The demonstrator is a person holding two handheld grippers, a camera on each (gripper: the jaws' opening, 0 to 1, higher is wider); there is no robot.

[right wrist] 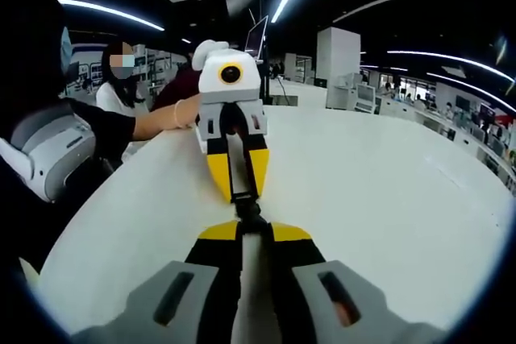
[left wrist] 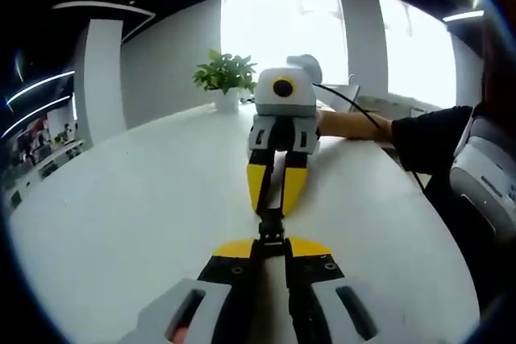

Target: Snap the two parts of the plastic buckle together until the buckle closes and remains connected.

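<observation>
A black plastic buckle (left wrist: 271,227) spans the short gap between the two grippers, just above the white table (left wrist: 129,215). My left gripper (left wrist: 271,247) is shut on the near half, its yellow tips pressed together. Facing it, my right gripper (left wrist: 272,205) is closed on the far half, with a black strap running up between its fingers. In the right gripper view the buckle (right wrist: 247,210) sits between my right gripper (right wrist: 251,233) and the left gripper (right wrist: 240,196). The two halves touch end to end; I cannot tell whether they are latched.
A potted plant (left wrist: 226,76) stands at the table's far end. A person's forearm (left wrist: 355,125) and black sleeve (right wrist: 105,130) reach in along the table's side edge. A monitor (right wrist: 256,36) and a seated person are behind the table.
</observation>
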